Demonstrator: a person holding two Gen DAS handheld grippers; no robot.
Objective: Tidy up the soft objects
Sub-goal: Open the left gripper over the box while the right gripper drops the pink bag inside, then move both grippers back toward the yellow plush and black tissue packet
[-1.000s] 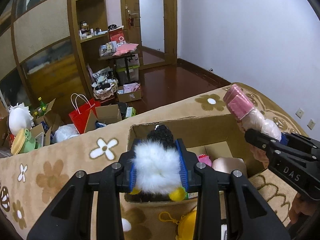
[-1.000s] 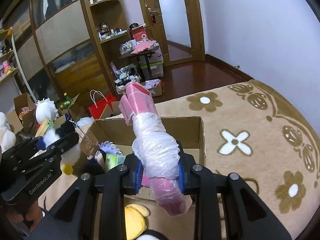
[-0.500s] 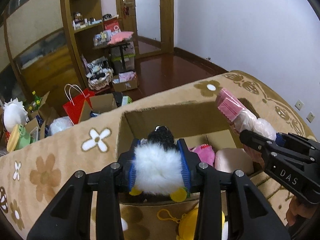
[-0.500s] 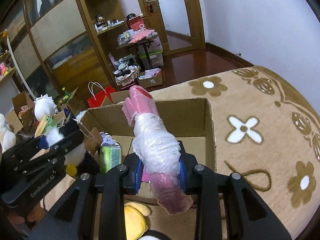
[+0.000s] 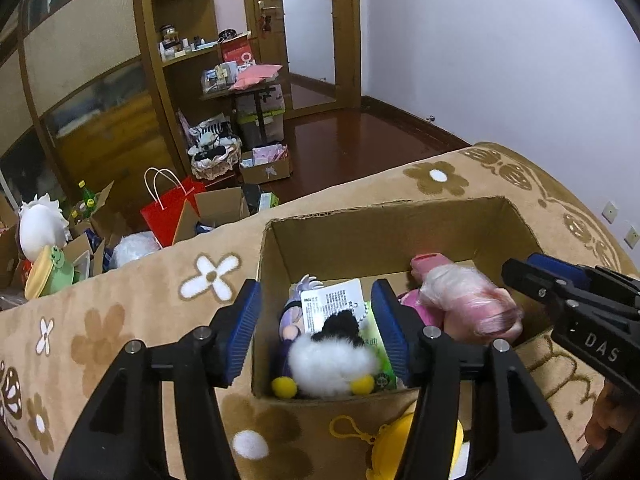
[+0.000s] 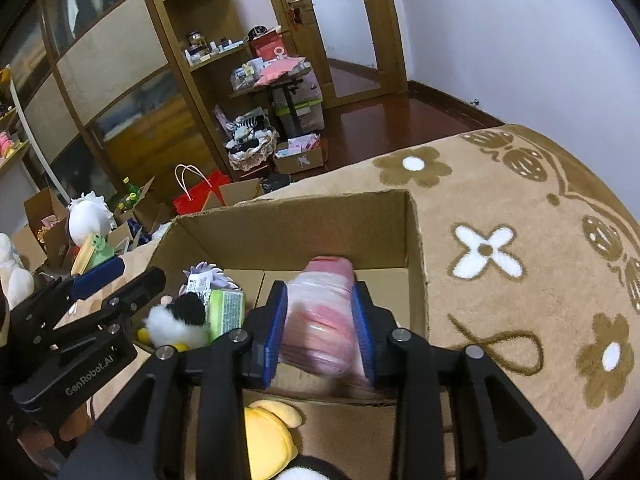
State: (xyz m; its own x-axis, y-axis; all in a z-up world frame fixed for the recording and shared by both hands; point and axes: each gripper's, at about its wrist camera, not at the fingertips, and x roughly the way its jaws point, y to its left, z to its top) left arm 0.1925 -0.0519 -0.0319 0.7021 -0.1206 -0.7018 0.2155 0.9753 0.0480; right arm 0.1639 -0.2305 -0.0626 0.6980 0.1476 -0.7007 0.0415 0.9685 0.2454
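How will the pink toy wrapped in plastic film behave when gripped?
Probably somewhat slippery: glossy, crinkled film covers the pink toy. Likely soft and squashy, since its wrapped body bulges unevenly. Its lumpy shape should not roll far.

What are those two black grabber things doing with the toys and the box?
Someone is tidying soft toys into a cardboard box on a flowery brown blanket. The left hand-held gripper is open above the box, and a fluffy white toy with yellow feet lies inside below it. The right hand-held gripper has a pink plastic-wrapped bundle between its blue pads, low in the box; the blur hides whether it is squeezing. A yellow plush waits outside.
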